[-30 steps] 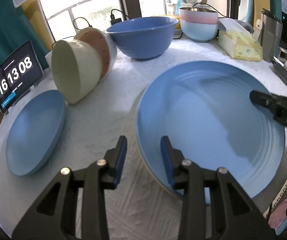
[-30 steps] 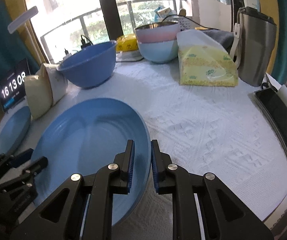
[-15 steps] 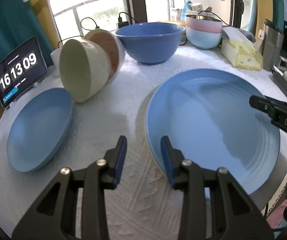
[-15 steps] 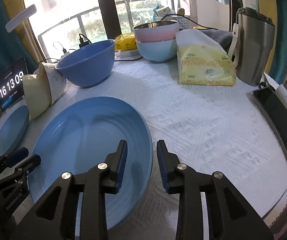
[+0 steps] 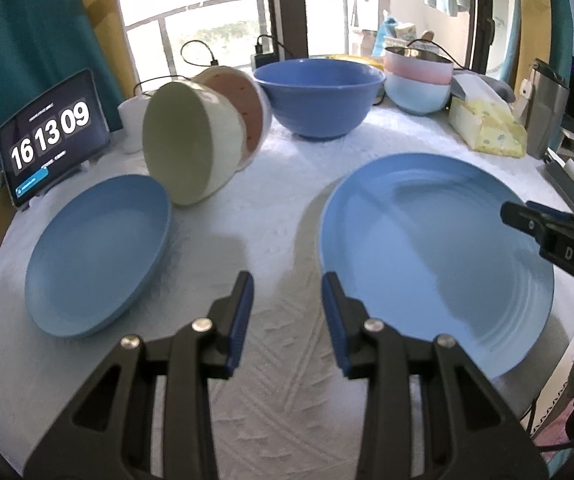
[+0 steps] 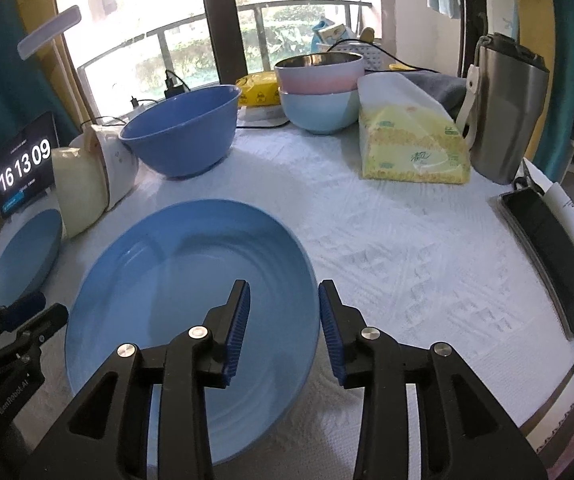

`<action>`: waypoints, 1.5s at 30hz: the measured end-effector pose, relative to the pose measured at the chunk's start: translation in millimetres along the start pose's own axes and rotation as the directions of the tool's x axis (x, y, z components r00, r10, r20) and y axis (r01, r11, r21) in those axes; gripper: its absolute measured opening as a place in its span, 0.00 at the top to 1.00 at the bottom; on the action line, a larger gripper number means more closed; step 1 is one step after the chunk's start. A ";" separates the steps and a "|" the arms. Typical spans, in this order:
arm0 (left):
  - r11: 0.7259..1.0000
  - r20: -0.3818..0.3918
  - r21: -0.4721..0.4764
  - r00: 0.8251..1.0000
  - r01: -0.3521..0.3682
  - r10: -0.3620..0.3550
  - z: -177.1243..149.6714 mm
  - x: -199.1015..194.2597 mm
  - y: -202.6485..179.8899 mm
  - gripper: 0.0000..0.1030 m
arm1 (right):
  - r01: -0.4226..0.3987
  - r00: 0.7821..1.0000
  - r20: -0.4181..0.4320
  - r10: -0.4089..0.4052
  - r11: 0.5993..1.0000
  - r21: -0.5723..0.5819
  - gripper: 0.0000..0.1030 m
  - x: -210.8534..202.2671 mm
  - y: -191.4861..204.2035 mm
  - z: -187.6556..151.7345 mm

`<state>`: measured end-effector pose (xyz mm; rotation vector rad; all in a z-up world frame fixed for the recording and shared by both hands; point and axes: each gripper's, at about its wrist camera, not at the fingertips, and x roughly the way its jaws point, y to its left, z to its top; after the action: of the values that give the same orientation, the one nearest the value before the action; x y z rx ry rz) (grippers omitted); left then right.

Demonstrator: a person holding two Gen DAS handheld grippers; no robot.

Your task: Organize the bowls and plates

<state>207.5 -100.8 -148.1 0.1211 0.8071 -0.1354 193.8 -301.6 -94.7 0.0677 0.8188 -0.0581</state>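
While the large blue plate [image 6: 191, 292] lies flat on the table [image 6: 407, 248], the right hand-held gripper [image 6: 283, 330] has just been opening; its jaws now stand apart on both sides of the near rim, and no pad presses on it. The left hand-held gripper [image 5: 287, 320] is open over bare cloth. The plate looks stiff, smooth and probably breakable (perhaps glazed, so slippery). The raised rim seems the only good place to pinch it.

Two blue plates, large [image 5: 439, 256] and small [image 5: 95, 256]; five bowls: cream [image 5: 183, 144], speckled [image 5: 247, 108], dark blue [image 5: 319, 96], pink [image 5: 419, 66], light blue [image 5: 419, 98].
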 end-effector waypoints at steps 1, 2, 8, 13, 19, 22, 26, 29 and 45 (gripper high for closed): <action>1.000 -0.001 -0.005 1.000 0.000 0.000 -0.1 -0.1 1.2 0.64 | 0.003 1.000 -0.002 -0.003 1.000 -0.003 0.64 -0.4 0.7 -0.4; 1.000 -0.001 -0.012 1.000 0.000 0.000 -0.3 -0.3 2.6 0.64 | 0.004 1.000 -0.004 -0.004 1.000 -0.003 0.64 -0.8 1.1 -0.6; 1.000 0.005 -0.018 1.000 0.005 -0.005 -0.6 -1.8 3.3 0.64 | 0.029 0.999 -0.017 -0.030 0.998 -0.051 0.59 -0.3 9.2 -3.6; 1.000 0.014 -0.021 1.000 0.008 -0.008 -1.2 -5.4 5.5 0.64 | 0.043 0.999 -0.020 -0.045 0.995 -0.086 0.52 -2.3 16.7 -7.2; 0.999 0.025 -0.040 1.000 0.008 -0.007 -1.6 -9.0 13.7 0.64 | 0.041 0.998 -0.041 -0.045 0.994 -0.097 0.50 -2.9 20.2 -7.3; 0.999 0.028 -0.046 1.000 0.010 -0.008 -2.6 -11.1 18.0 0.64 | 0.034 0.998 -0.048 -0.040 0.993 -0.114 0.44 -3.3 25.9 -9.0; 0.998 0.040 -0.059 0.999 0.008 -0.005 -3.3 -15.6 26.0 0.64 | 0.017 0.998 -0.057 -0.024 0.992 -0.124 0.43 -4.0 33.9 -10.3; 0.997 0.053 -0.074 0.999 0.005 -0.001 -3.8 -19.9 33.9 0.64 | 0.021 0.998 -0.055 -0.027 0.994 -0.103 0.43 -5.1 35.8 -9.1; 0.989 0.093 -0.145 0.995 -0.013 0.027 -9.4 -34.1 70.6 0.64 | 0.001 1.000 0.022 0.001 0.994 -0.108 0.43 -27.0 66.2 2.4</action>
<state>189.2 -27.3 -125.8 -0.0135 0.7185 -0.0629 182.3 -235.1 -70.8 -0.0352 0.7985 -0.0146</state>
